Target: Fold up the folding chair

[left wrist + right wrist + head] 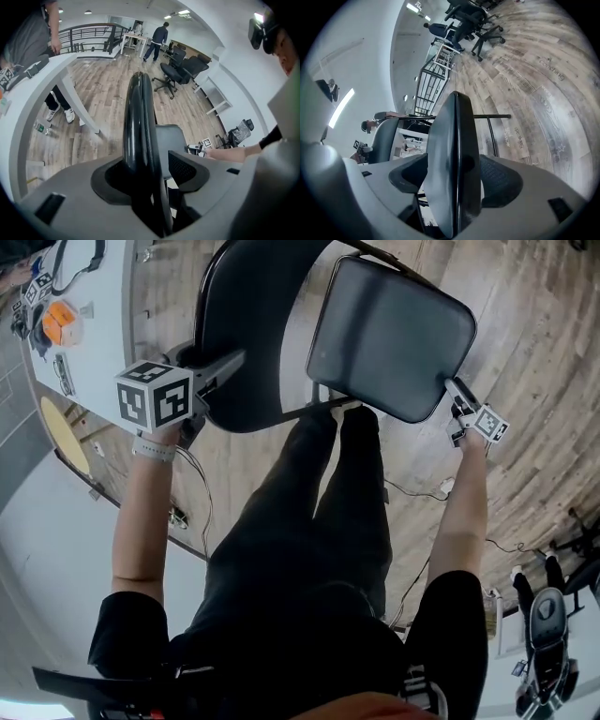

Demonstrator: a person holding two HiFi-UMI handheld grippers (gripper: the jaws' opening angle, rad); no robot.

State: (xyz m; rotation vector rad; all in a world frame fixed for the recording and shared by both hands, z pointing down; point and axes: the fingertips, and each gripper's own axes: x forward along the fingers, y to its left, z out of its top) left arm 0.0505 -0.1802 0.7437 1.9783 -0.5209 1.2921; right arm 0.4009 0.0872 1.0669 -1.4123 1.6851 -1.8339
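Note:
A black folding chair stands open in front of me, with its curved backrest [253, 324] on the left and its padded seat [394, 334] on the right. My left gripper [220, 367] straddles the backrest's edge [138, 122]. The rim runs between the jaws of the left gripper [150, 173], and the pads stand apart from it. My right gripper [455, 390] is at the seat's near right corner. In the right gripper view the seat's edge [454, 154] lies between the wide jaws of the right gripper [454, 183], with a gap on one side.
A white table [103, 296] with an orange object [61, 322] and small items stands to the left. My legs are just behind the chair. Cables lie on the wooden floor [525, 352]. Office chairs [180, 70] and a person [159, 35] are farther off.

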